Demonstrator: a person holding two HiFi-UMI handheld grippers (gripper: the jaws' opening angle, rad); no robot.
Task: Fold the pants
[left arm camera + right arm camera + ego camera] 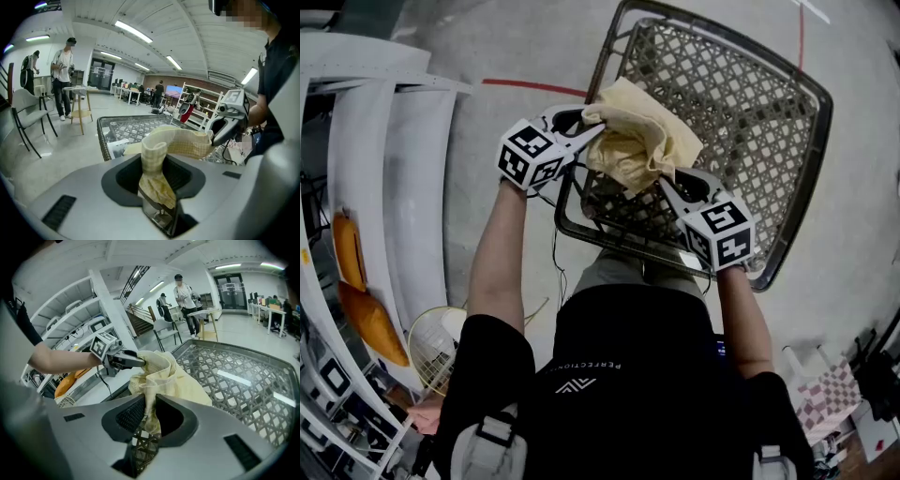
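Observation:
The pale yellow pants (639, 141) hang bunched between my two grippers above the near left corner of a dark wicker lattice table (818, 105). My left gripper (592, 127) is shut on the cloth's upper left corner. My right gripper (667, 180) is shut on the lower right part. In the left gripper view a twisted strip of the pants (157, 157) runs up from between the jaws toward the right gripper (219, 135). In the right gripper view the pants (174, 380) drape out of the jaws, with the left gripper (139, 363) pinching the far end. The jaw pads are hidden by cloth.
White shelving (389, 178) with orange objects (358, 251) stands at the left, a small fan (436, 349) near it. A red tape line (534, 86) crosses the floor. Far off stand people (63, 70), a chair (28, 117) and a small wooden table (79, 110).

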